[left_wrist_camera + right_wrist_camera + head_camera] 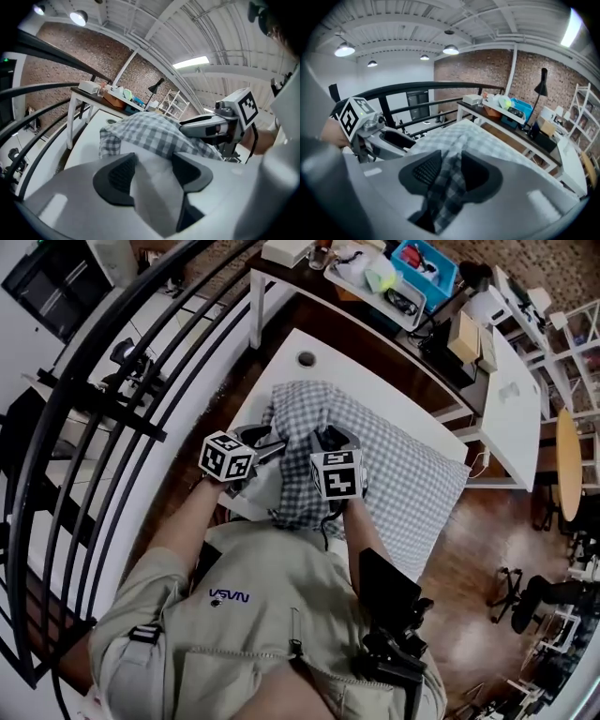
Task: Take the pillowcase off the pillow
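A pillow in a grey-and-white checked pillowcase (403, 474) lies across a white table (298, 341). Its bare white pillow end (261, 489) shows at the near left. My left gripper (267, 442) sits at that end; in the left gripper view the white pillow (157, 192) fills the gap between the jaws of the left gripper (152, 168), with the checked cloth (150, 133) bunched just beyond. My right gripper (333, 439) is close beside it. In the right gripper view a fold of pillowcase (447, 192) is pinched between the jaws of the right gripper (450, 171).
A black curved railing (112, 362) runs along the left of the table. Behind the table stands a desk with a blue bin (427, 268) and clutter. A second white table (516, 399) is at the right, over wooden floor (469, 549).
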Motion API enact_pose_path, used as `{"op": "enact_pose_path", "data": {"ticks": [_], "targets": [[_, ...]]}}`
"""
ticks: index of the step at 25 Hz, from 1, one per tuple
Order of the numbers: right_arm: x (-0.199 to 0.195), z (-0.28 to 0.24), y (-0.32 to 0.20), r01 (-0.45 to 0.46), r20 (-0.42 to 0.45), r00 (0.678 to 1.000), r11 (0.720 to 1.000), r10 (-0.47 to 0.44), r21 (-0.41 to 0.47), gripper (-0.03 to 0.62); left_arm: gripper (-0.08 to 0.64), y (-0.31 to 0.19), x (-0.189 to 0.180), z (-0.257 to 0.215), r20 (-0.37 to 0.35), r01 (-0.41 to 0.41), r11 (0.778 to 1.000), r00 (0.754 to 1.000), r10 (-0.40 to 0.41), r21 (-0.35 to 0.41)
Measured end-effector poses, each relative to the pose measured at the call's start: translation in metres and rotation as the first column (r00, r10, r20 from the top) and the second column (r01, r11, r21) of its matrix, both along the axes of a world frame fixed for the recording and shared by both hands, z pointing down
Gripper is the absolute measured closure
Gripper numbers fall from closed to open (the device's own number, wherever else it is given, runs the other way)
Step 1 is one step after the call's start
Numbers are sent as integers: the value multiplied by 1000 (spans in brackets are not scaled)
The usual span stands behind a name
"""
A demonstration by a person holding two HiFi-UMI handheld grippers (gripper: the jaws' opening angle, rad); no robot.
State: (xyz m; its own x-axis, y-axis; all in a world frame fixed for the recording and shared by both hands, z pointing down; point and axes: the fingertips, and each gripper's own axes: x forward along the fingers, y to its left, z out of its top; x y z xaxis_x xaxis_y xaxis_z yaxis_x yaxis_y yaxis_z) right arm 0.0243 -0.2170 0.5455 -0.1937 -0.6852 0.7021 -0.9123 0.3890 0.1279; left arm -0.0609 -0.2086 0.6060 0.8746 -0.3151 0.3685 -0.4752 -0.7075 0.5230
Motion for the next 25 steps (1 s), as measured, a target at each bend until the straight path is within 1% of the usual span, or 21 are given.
{"op": "enact_pose_path", "data": {"ticks": [1, 3, 5, 7, 9, 10, 12, 14, 16, 17, 19, 20, 22, 23, 25], "targets": [[1, 2, -1, 5, -31, 1000, 1000, -6, -16, 472, 312, 2, 3, 0, -12, -18, 1000, 1000, 18, -11], [1, -2, -2, 20, -84, 996, 1000, -22, -20, 571, 394, 6, 5, -5, -17, -44, 999, 999, 44, 0], [2, -12, -3, 19, -101, 995, 1000, -18, 8, 581, 483, 7, 1, -18, -12, -31, 998, 999, 32, 52], [13, -30, -7, -10, -123, 992, 997, 19, 76, 581, 538, 8, -7, -38, -24, -3, 993, 1000, 6, 115], [36, -53, -14, -71, -156, 983, 984, 97, 163, 583, 545, 12, -16, -57, -41, 15, 986, 999, -8, 164], [52, -63, -16, -113, -158, 977, 974, 145, 196, 583, 546, 15, -22, -64, -53, 23, 983, 998, -14, 180], [89, -77, -15, -201, -153, 959, 952, 240, 232, 583, 546, 21, -36, -75, -86, 50, 979, 996, -33, 197], [126, -77, -8, -279, -156, 935, 933, 318, 229, 583, 546, 23, -51, -80, -113, 90, 975, 991, -68, 204], [158, -57, 6, -336, -173, 914, 923, 367, 188, 583, 548, 25, -61, -78, -121, 122, 973, 988, -99, 197], [167, -40, 15, -351, -181, 909, 924, 376, 154, 583, 548, 27, -64, -73, -117, 127, 974, 987, -107, 186], [167, -8, 28, -343, -201, 914, 935, 354, 85, 583, 547, 31, -63, -55, -87, 122, 980, 990, -109, 155], [160, 2, 31, -322, -218, 919, 944, 329, 68, 583, 546, 32, -61, -46, -68, 117, 984, 992, -108, 137], [149, 7, 31, -277, -253, 924, 958, 286, 70, 583, 545, 33, -57, -37, -35, 103, 987, 994, -100, 127], [147, 5, 29, -264, -259, 926, 961, 275, 78, 583, 538, 34, -55, -38, -16, 89, 986, 996, -87, 144], [146, 0, 26, -256, -236, 934, 963, 270, 91, 581, 493, 37, -51, -53, 20, 48, 976, 998, -53, 212]]}}
